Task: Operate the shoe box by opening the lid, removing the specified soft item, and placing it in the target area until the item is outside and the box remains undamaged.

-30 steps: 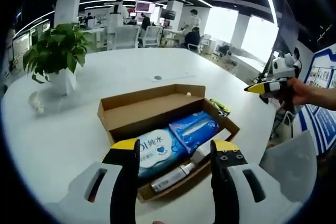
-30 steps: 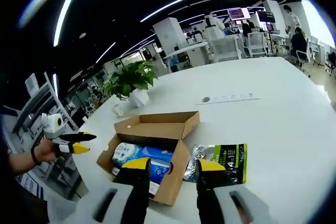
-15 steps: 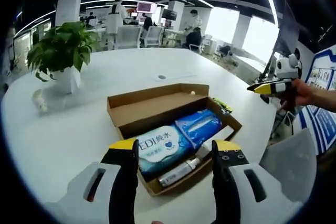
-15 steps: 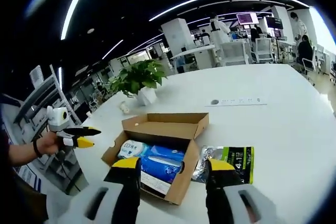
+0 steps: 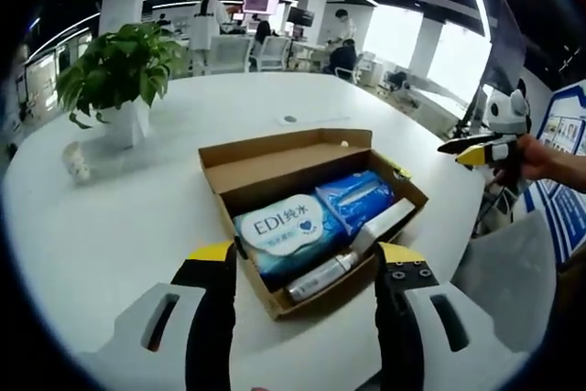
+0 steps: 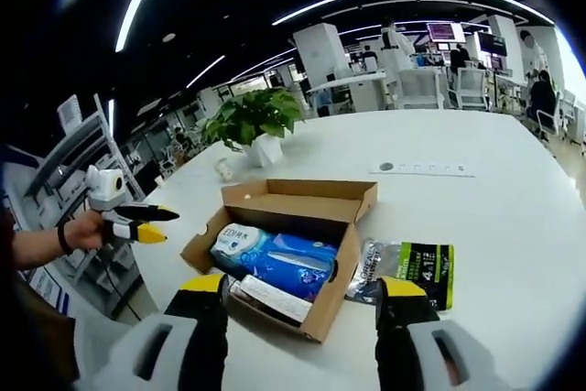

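Left gripper [image 5: 302,263] jaws spread, empty, low centre of left view; right gripper [image 6: 302,295] likewise. Both sit closer to the box [image 5: 275,157] than 1 s ago. Box open on table [image 5: 110,226], wipes pack [image 5: 288,231] inside. Pouch [image 6: 407,267] right of box, right view.

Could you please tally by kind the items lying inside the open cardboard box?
Soft blue packs: 2, the wipes pack and the blue pack.
Slim bottle: 1, the silver bottle.
Flat white carton: 1, the white box.
Total: 4 inside the shoe box.
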A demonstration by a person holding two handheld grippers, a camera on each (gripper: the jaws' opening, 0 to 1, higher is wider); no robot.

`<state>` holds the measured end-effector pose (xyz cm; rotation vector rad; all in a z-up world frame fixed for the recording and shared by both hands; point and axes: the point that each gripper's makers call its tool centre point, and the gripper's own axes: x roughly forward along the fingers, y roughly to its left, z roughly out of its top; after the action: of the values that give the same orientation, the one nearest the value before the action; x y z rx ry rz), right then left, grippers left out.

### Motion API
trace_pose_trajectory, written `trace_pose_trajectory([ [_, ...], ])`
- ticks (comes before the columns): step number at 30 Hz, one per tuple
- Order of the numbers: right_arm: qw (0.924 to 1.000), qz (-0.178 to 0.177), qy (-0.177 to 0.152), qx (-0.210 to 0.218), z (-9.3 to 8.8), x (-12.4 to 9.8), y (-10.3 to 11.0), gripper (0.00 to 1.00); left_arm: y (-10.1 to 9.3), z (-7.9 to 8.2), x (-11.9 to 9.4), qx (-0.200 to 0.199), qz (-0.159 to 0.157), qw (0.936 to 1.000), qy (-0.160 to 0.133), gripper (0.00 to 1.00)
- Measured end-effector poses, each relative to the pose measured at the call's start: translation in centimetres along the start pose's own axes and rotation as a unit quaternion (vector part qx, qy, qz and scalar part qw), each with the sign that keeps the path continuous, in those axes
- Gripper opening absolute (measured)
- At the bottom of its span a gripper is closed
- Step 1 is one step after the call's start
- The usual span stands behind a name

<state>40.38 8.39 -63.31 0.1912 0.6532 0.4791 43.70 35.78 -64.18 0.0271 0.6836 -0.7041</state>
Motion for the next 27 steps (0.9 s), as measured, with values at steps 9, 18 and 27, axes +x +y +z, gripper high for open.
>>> trace_pose_trajectory([
  [9,0.9998,0.000,0.017,-0.003,-1.9,0.1,0.7,0.65,-1.2,-0.6,-0.2,0.008,-0.022,0.9997,0.004,0.67],
  [18,0.9991,0.008,0.037,-0.019,-2.3,1.0,1.4,0.66,-1.1,-0.9,0.0,0.019,-0.028,0.9993,0.016,0.68],
  [27,0.9975,0.027,0.051,-0.040,-1.8,2.4,2.4,0.67,-0.7,-1.1,0.2,0.036,-0.031,0.9985,0.028,0.69],
])
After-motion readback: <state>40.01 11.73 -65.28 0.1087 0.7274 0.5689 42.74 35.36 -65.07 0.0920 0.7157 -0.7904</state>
